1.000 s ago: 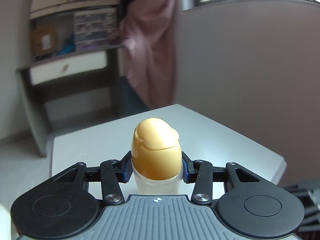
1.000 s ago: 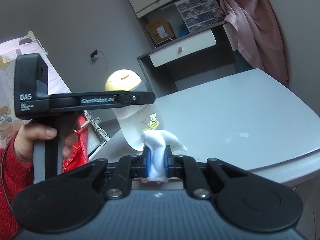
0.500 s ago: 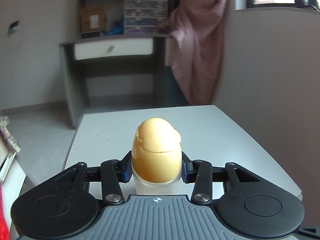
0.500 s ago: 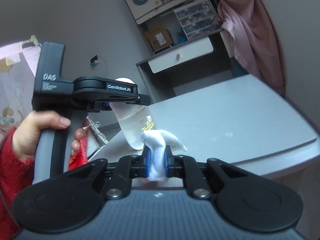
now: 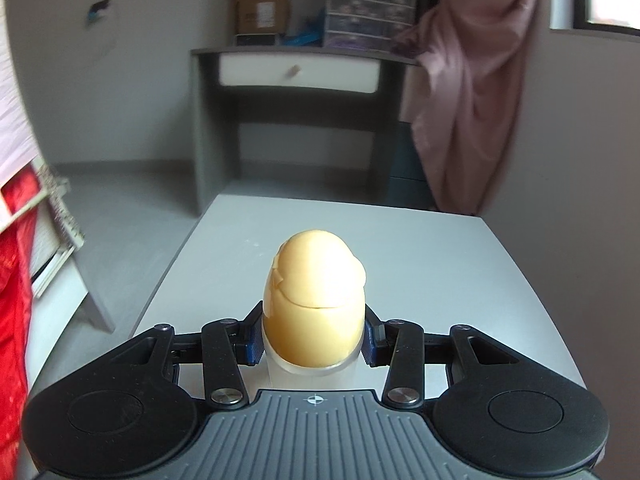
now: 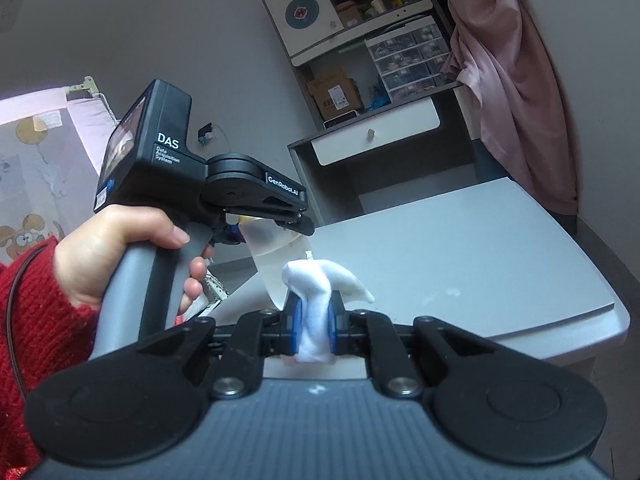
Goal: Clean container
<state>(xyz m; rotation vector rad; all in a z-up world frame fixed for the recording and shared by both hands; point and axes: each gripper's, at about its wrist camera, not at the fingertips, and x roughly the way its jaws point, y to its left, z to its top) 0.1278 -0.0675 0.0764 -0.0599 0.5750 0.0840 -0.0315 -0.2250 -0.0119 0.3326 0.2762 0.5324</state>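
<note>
The container (image 5: 314, 304), yellow-capped, is clamped between the left gripper's (image 5: 314, 340) fingers and held above the table's (image 5: 460, 280) near edge. A white cloth (image 6: 316, 304) is pinched in the right gripper's (image 6: 314, 326) fingers, just beside the container.

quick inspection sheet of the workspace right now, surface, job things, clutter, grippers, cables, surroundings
surface: grey table, a few small white specks near its right edge.
job's things: translucent bottle with a closed yellow cap, held off the table; white cloth bunched in a wad.
clutter: nothing seen on the table.
grippers: left gripper shut on the bottle, gripped below the cap; right gripper shut on the cloth; a hand in a red sleeve holds the left one.
cables: thin dark cord along the red sleeve.
surroundings: grey desk with a white drawer, shelves above, pink curtain, window at the right.
</note>
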